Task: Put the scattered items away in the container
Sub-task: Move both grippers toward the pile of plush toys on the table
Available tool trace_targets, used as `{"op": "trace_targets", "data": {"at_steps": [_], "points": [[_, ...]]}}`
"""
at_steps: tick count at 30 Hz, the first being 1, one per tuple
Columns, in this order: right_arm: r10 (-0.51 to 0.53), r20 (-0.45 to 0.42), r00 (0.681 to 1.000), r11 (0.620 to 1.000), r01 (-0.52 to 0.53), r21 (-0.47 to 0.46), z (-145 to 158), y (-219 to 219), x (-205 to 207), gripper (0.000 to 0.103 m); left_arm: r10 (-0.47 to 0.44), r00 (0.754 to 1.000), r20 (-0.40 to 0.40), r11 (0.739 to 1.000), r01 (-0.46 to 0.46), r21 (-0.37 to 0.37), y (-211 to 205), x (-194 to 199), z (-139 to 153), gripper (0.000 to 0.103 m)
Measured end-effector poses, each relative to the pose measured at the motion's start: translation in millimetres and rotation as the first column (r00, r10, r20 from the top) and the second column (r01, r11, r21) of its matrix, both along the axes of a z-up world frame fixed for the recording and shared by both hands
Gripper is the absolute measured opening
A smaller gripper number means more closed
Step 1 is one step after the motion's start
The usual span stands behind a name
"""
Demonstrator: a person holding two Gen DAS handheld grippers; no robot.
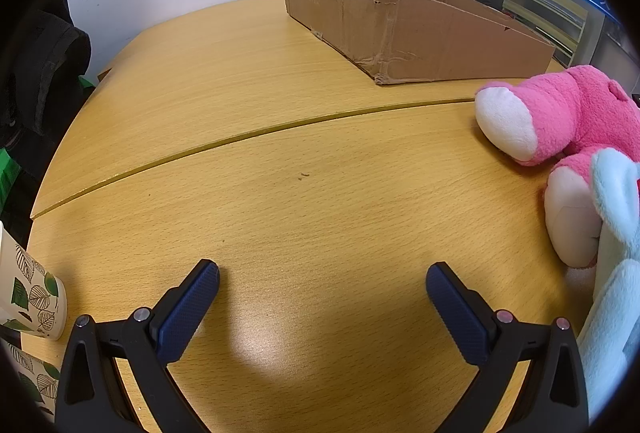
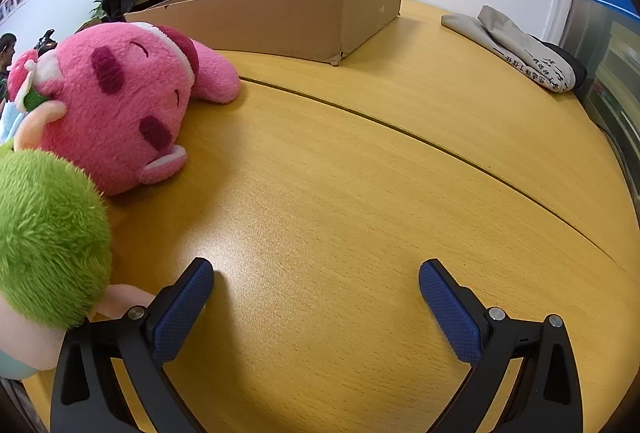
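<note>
wood counter [image 2: 340, 193] carries a pink plush [image 2: 120, 101] on its side, just left of the right tool [image 2: 316, 273] and right of the left tool [image 1: 322, 273]; both tools gape, empty; box [image 2: 288, 17] sits beyond, so the right looks nearer

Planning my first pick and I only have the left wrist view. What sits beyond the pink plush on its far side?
Observer: A green furry plush lies beside the pink plush, close to the right tool.
Operator: Is that tool holding anything?
Observer: No, its jaws are wide open over bare table.
Operator: Anything past the cardboard box?
Observer: A folded grey cloth bag with printed text lies at the table's far right edge.
</note>
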State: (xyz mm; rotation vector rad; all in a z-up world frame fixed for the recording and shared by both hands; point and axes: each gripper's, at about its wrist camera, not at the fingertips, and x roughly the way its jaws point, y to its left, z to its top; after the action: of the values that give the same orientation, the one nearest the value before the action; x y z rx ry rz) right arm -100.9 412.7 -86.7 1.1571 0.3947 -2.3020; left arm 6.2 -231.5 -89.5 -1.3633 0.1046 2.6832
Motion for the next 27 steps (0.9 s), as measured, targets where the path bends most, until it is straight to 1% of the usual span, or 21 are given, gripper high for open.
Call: {"op": "trace_targets", "data": {"at_steps": [2, 6, 8, 10, 11, 13, 15, 18, 20, 22, 25, 27], "points": [[-0.022, 0.0, 1.0, 1.0, 0.022, 0.0, 0.0, 0.2, 1.4, 0.103, 0.007, 1.0, 0.0, 1.0, -0.007, 0.001, -0.5, -0.3, -0.1, 0.103], [-0.105, -0.001, 0.995, 0.995, 0.105, 0.0, -0.2, 4.6, 10.5, 0.103, 0.043, 0.999, 0.001, 0.999, -0.043, 0.002, 0.6, -1.6, -0.2, 0.103], [-0.133, -0.003, 0.991, 0.991, 0.133, 0.0, 0.0, 8.6, 17.5, 0.103, 0.043, 0.999, 0.017, 0.999, -0.043, 0.0, 1.2, -0.7, 0.7, 0.103], [-0.176, -0.009, 0.984, 0.984, 0.176, 0.004, 0.4, 12.4, 24.7, 0.103, 0.053, 0.998, 0.022, 0.999, -0.053, 0.002, 2.1, 4.2, 1.5, 0.103], [-0.208, -0.029, 0.978, 0.978, 0.208, 0.018, 1.7, 13.5, 31.4, 0.103, 0.059, 0.998, 0.018, 0.998, -0.059, 0.011, 2.8, 8.3, 2.5, 0.103], [-0.235, -0.095, 0.967, 0.969, 0.24, 0.055, 8.0, 11.9, 51.2, 0.103, 0.07, 0.997, -0.023, 0.997, -0.069, 0.046, 7.0, 24.6, 13.2, 0.103], [-0.239, -0.146, 0.96, 0.967, 0.25, 0.057, 17.6, 10.3, 69.7, 0.103, 0.094, 0.992, -0.086, 0.994, -0.089, 0.059, 12.7, 44.7, 33.1, 0.102], [-0.279, -0.226, 0.933, 0.959, 0.285, -0.006, 44.0, 13.6, 101.7, 0.103, 0.124, 0.978, -0.166, 0.989, -0.108, 0.103, 23.1, 76.9, 64.2, 0.102], [-0.32, -0.254, 0.913, 0.947, 0.313, -0.071, 63.5, 17.8, 120.1, 0.103, 0.136, 0.969, -0.204, 0.985, -0.111, 0.13, 34.8, 100.7, 84.2, 0.102], [-0.372, -0.275, 0.887, 0.927, 0.342, -0.152, 85.8, 20.6, 140.4, 0.103, 0.122, 0.964, -0.237, 0.987, -0.092, 0.133, 54.9, 125.9, 100.9, 0.103], [-0.425, -0.303, 0.853, 0.897, 0.352, -0.267, 116.3, 12.3, 170.0, 0.103, 0.105, 0.959, -0.264, 0.988, -0.07, 0.141, 82.1, 150.9, 114.3, 0.103], [-0.419, -0.307, 0.855, 0.889, 0.317, -0.33, 132.5, -5.4, 189.3, 0.103, 0.09, 0.959, -0.27, 0.985, -0.045, 0.169, 103.8, 162.6, 116.8, 0.103]]}}
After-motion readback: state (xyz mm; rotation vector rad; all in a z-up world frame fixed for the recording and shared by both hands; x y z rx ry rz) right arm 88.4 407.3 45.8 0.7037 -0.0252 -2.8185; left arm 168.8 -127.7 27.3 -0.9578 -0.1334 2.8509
